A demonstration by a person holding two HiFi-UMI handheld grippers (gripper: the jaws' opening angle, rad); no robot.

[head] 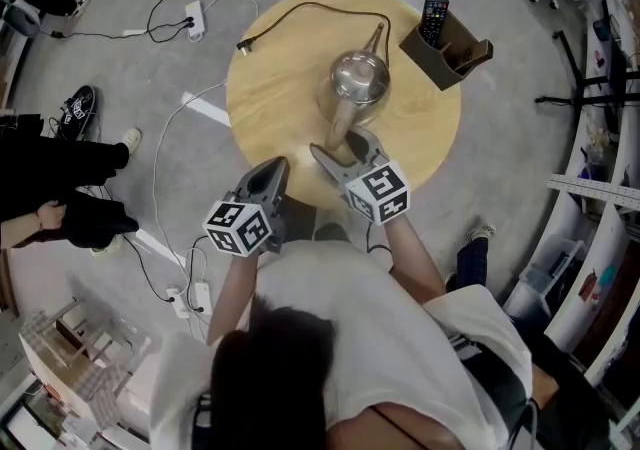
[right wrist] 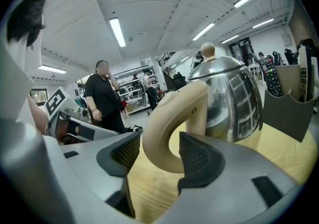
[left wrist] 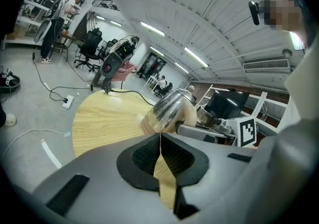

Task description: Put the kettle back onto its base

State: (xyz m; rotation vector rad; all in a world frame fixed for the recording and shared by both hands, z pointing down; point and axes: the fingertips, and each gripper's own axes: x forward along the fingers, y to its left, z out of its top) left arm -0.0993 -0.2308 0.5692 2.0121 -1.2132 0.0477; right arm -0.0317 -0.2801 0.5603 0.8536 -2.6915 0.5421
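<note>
Okay, quick rundown, left to right:

- My left gripper (head: 270, 173) hangs over the near edge of the desk (head: 270, 88). Its fingers (left wrist: 142, 156) are pressed together on nothing.
- My right gripper (head: 345, 150) is at the kettle's handle (right wrist: 164, 128). Its fingers (right wrist: 197, 156) are spread, one on each side of the loop, and there's a clear gap on one side, so nothing is pinched.
- The kettle (head: 360, 78) stands upright near the middle of the desk, and the cord (head: 310, 10) trails off behind it to a loose plug. A tan band (left wrist: 148, 127) under the steel body looks like the base to me, so I'd guess it's already seated.
- Handling-wise, the shiny steel shell is stiff, rounded and slippery, so it's a bad place to grab. The tan handle is matte and loop-shaped, and I'd pinch it mid-loop. No idea if there's water inside, so expect some weight and a tip toward the spout.
- Far right, well apart from the kettle, there's a brown holder (head: 450, 53) with a remote in it.
</note>
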